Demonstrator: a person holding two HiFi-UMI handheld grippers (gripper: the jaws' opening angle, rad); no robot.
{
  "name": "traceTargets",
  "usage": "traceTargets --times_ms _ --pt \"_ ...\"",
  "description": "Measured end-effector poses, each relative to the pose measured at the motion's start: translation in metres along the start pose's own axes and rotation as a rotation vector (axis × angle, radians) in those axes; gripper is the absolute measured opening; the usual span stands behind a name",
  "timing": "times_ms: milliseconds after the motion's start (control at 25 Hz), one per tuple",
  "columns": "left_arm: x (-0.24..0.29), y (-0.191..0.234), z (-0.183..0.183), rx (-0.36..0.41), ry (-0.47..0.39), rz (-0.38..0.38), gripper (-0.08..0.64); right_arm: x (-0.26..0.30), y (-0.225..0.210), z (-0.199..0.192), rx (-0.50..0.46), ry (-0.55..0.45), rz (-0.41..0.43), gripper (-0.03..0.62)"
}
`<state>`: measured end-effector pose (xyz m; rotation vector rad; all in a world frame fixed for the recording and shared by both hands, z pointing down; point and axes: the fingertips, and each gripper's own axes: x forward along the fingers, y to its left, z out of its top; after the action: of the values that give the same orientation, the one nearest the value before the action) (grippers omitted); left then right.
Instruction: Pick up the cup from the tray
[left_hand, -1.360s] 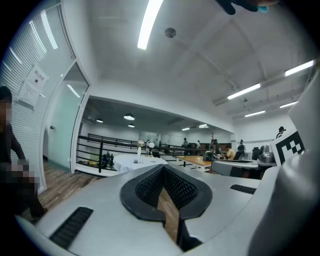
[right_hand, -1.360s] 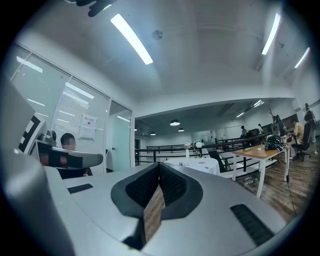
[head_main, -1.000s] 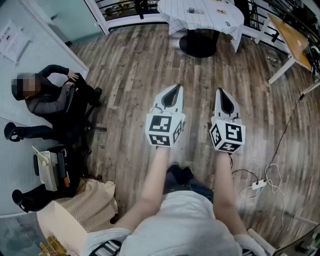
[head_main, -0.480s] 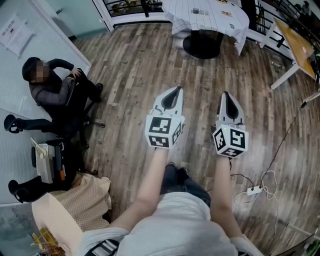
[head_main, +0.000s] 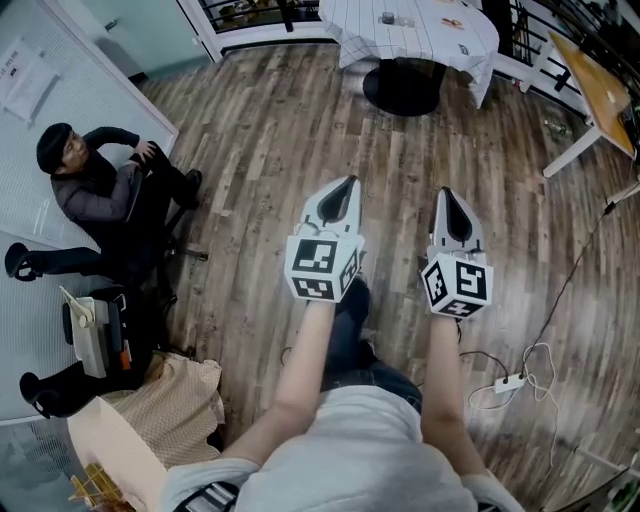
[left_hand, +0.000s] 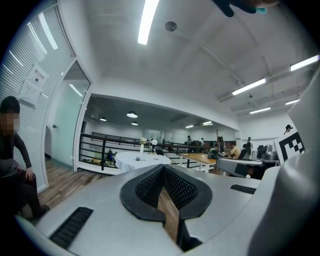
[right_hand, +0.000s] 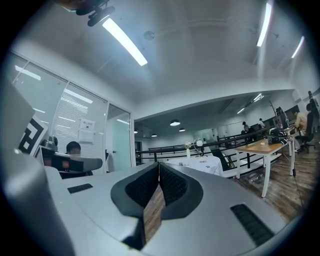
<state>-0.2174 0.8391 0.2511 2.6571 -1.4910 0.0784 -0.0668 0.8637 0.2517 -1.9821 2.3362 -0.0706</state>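
Observation:
No cup or tray can be made out in any view. My left gripper (head_main: 349, 181) and right gripper (head_main: 446, 191) are held side by side at about waist height above the wooden floor. Both point level toward a round table with a white cloth (head_main: 412, 28). Both are shut with nothing between the jaws. The left gripper view shows its pads (left_hand: 172, 186) closed together, with the white table (left_hand: 139, 161) far ahead. In the right gripper view the right gripper (right_hand: 159, 164) is likewise closed, and the same table (right_hand: 199, 163) stands beyond it. Small items lie on the tabletop, too small to identify.
A person sits on a chair (head_main: 95, 190) by the glass wall at the left. A wooden desk (head_main: 590, 80) stands at the upper right, and a black railing (left_hand: 100, 147) runs behind the table. A power strip with cables (head_main: 510, 382) lies on the floor at the right. Bags (head_main: 150, 410) sit at the lower left.
Both grippers have drifted slightly lower in the head view, still shut and side by side. A foot has stepped forward beneath the left gripper.

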Motion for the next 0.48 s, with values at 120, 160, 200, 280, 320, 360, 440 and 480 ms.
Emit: traceTargets --times_ms 120,160,200,280,320,360,440,480 --pt "0.032 0.018 -0.001 -0.007 -0.003 -0.012 0.005 0.033 -0.008 -0.004 -0.005 0.002 -0.010 0.008" --pt "0.045 0.025 -0.001 -0.008 -0.003 -0.014 0.005 0.047 -0.010 -0.005 -0.006 0.003 -0.012 0.008" --pt "0.058 0.033 0.001 -0.009 -0.005 -0.015 0.005 0.061 -0.012 -0.006 -0.006 0.004 -0.013 0.008" --pt "0.085 0.050 0.006 -0.014 -0.009 -0.018 0.005 0.092 -0.015 -0.005 -0.016 0.010 -0.012 0.008" --pt "0.099 0.058 0.010 -0.016 -0.011 -0.022 0.005 0.108 -0.015 -0.003 -0.026 0.013 -0.012 0.008" --pt "0.112 0.066 0.014 -0.015 -0.011 -0.028 0.005 0.124 -0.016 -0.002 -0.036 0.017 -0.010 0.008" --pt "0.138 0.082 0.021 -0.011 -0.011 -0.040 0.005 0.155 -0.018 0.003 -0.050 0.016 -0.010 0.008" --pt "0.151 0.090 0.024 -0.010 -0.010 -0.046 0.005 0.171 -0.020 0.005 -0.053 0.015 -0.012 0.009"
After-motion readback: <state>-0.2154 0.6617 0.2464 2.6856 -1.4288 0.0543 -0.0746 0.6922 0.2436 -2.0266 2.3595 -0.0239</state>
